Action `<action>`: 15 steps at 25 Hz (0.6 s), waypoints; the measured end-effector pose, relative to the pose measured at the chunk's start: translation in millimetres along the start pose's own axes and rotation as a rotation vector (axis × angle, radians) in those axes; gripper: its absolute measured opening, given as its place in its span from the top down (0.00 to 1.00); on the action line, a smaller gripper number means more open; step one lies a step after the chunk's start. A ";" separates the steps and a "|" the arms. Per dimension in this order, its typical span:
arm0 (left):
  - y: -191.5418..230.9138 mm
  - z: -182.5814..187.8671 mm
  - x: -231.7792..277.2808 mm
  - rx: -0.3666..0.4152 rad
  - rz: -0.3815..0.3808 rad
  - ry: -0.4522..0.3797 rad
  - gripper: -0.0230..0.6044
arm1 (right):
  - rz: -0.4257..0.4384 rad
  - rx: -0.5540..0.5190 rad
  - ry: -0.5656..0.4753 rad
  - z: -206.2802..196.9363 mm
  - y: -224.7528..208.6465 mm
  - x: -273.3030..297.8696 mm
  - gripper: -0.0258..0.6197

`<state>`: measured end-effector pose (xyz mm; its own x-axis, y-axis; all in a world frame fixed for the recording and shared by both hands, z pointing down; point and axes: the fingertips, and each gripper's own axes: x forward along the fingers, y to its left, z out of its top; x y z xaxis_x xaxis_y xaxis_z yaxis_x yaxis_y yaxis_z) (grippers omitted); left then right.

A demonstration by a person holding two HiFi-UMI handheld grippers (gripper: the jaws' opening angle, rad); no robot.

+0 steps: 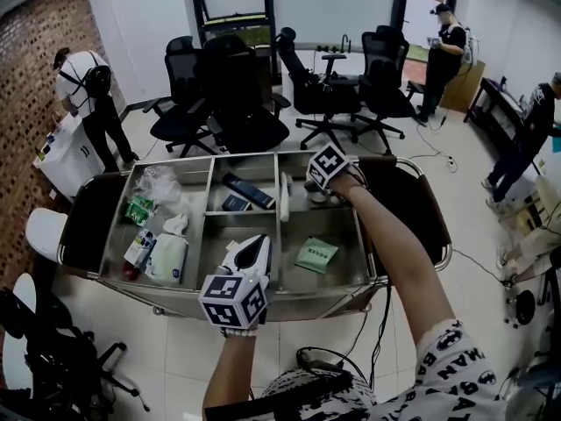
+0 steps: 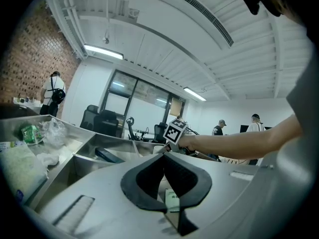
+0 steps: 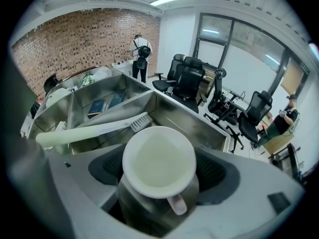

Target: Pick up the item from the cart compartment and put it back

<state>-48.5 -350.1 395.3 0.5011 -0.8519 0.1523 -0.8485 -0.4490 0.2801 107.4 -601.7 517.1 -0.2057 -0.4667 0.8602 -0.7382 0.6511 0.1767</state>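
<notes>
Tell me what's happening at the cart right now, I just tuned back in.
A person is working over a steel cart with a gripper in each hand. The right gripper reaches down into the back of the right-hand compartment, its jaws closed on the sides of a white cup, beside a long white brush. Whether the cup rests on the cart floor I cannot tell. The left gripper hangs over the front middle compartment, jaws together and empty. A green packet lies in the right-hand compartment.
</notes>
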 end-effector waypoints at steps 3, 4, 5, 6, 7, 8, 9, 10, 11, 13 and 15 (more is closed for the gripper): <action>-0.5 -0.1 -1.8 0.000 0.001 0.000 0.97 | -0.002 -0.016 0.011 -1.3 -0.3 -0.4 0.29; -0.9 -0.7 -2.6 0.000 0.001 0.002 0.97 | -0.001 -0.020 0.017 -2.3 -0.5 -0.4 0.29; -1.1 -1.1 -3.4 0.001 0.002 0.003 0.97 | 0.001 -0.022 0.022 -3.3 -0.9 -0.4 0.29; -1.2 -1.4 -4.3 0.003 0.003 0.004 0.97 | 0.004 -0.023 0.027 -4.1 -1.3 -0.4 0.29; -1.5 -1.8 -5.3 0.005 0.004 0.006 0.97 | 0.006 -0.022 0.031 -4.8 -1.7 -0.5 0.29; -1.9 -2.2 -6.2 0.007 0.005 0.008 0.97 | 0.007 -0.022 0.034 -5.3 -2.0 -0.6 0.29; -2.4 -2.7 -7.0 0.009 0.005 0.009 0.97 | 0.008 -0.023 0.037 -5.6 -2.2 -0.7 0.29; -2.7 -3.1 -7.8 0.011 0.006 0.011 0.97 | 0.007 -0.025 0.039 -5.6 -2.4 -0.6 0.29; -2.8 -3.4 -8.7 0.011 0.007 0.011 0.97 | 0.002 -0.028 0.041 -5.4 -2.7 -0.4 0.29; -2.6 -3.7 -10.1 0.012 0.008 0.010 0.97 | -0.018 -0.037 0.043 -4.7 -4.9 -1.0 0.28; -2.7 -4.9 -10.9 0.012 0.007 0.010 0.97 | -0.031 -0.047 0.032 -2.6 -6.4 -3.4 0.27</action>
<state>-50.9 -338.3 397.5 0.4964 -0.8526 0.1636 -0.8541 -0.4459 0.2678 114.6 -602.7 514.3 -0.1621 -0.4681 0.8687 -0.7127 0.6644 0.2251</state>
